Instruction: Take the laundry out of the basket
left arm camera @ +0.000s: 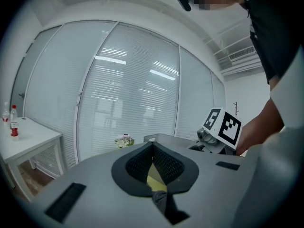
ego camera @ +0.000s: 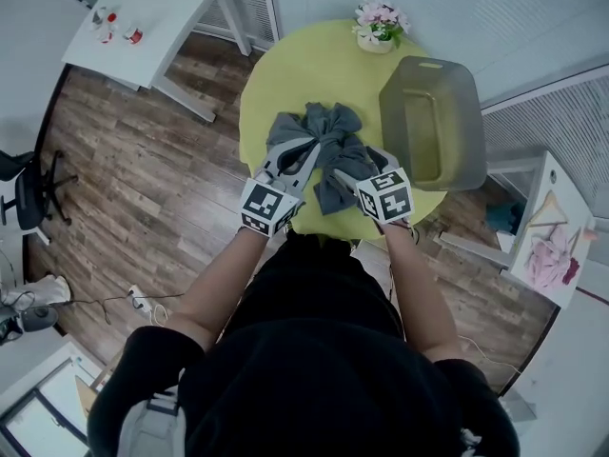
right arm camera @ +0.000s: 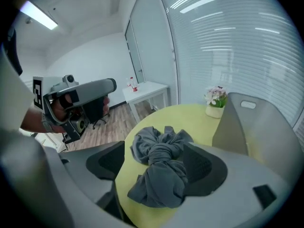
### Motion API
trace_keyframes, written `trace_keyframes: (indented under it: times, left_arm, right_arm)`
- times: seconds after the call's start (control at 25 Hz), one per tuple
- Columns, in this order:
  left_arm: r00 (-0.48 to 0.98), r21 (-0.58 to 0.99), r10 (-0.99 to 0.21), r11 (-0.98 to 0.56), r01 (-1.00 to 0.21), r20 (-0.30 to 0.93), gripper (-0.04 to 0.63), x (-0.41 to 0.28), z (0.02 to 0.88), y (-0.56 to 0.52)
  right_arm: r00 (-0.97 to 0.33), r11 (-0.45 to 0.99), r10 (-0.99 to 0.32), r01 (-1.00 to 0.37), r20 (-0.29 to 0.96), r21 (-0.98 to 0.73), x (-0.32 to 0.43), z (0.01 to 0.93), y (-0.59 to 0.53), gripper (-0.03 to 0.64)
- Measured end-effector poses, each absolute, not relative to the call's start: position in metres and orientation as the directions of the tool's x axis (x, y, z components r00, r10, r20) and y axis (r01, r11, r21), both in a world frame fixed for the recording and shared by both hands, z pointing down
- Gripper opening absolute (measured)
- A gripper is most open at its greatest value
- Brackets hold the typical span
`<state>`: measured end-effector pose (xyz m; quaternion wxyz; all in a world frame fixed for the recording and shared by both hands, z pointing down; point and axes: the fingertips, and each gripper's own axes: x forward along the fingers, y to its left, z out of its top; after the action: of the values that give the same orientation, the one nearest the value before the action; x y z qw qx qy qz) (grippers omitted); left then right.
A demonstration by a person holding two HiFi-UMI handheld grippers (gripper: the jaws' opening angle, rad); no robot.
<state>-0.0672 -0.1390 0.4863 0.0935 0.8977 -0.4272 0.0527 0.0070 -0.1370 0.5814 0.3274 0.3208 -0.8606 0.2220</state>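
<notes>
Right gripper (right arm camera: 154, 146) is open wide. The knotted gray garment (right arm camera: 161, 172) lies on the yellow table (right arm camera: 190, 120) between its jaws, nearer the right pad. Left gripper (left arm camera: 153, 145) sits just to its left with tips closed together and nothing visibly pinched; cloth shows below its base. Basket (ego camera: 433, 122) stands just right of the right gripper at the table's right rim, apart from the garment. Table's near edge runs right under both grippers. Bare tabletop lies ahead, up to the flower pot (ego camera: 379, 29).

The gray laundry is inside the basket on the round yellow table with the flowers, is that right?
Not quite: the gray laundry lies outside the basket, bunched beside it on the round yellow table with the flowers. The head view shows it.
</notes>
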Motion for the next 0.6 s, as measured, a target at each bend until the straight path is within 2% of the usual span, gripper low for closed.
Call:
trace_keyframes:
  times: [0.32, 0.6]
  left_arm:
    - [0.710, 0.078, -0.689, -0.707, -0.703, 0.147, 0.009, -0.014, 0.435, -0.105]
    - [0.766, 0.089, -0.632, -0.762, -0.642, 0.116, 0.009, 0.023, 0.399, -0.081]
  right_arm:
    - [-0.658, 0.697, -0.578, -0.706, 0.483, -0.129, 0.050, 0.486, -0.118, 0.388]
    - [-0.766, 0.743, -0.586, -0.638, 0.264, -0.202, 0.080, 0.418, -0.092, 0.379]
